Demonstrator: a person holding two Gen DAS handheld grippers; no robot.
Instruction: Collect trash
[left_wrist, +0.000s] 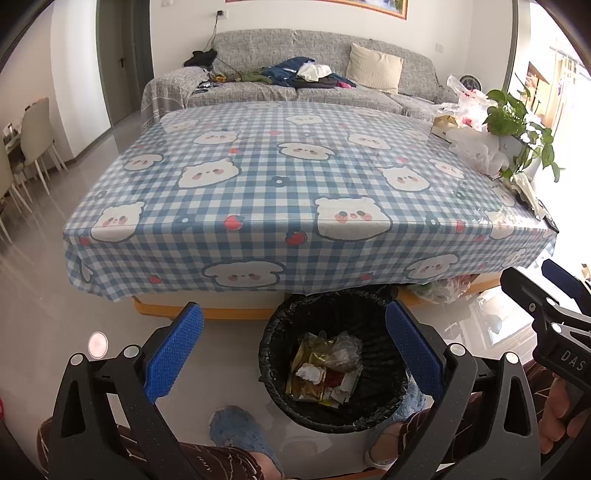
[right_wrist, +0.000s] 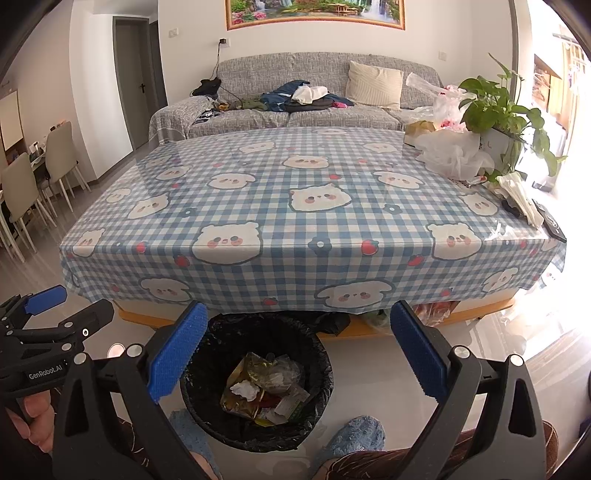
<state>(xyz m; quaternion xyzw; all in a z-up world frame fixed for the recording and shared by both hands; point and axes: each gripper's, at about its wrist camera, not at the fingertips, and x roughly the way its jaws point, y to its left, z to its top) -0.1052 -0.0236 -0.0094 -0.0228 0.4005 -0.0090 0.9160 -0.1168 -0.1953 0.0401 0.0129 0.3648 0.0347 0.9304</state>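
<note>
Wrappers and crumpled paper (right_wrist: 264, 387) already lie in the black-lined bin (right_wrist: 325, 373) at the bottom centre of both views, on the floor below the checked tablecloth (right_wrist: 295, 206). Both the left gripper (left_wrist: 293, 352) and the right gripper (right_wrist: 295, 350) hang spread wide and empty above it. Judging by this, little remains, save perhaps the plastic bags (right_wrist: 454, 155) beside the plant (right_wrist: 495, 107) at the table's upper right.

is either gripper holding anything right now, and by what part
Nothing is held. The left gripper and right gripper are both open and empty above the trash bin.
</note>
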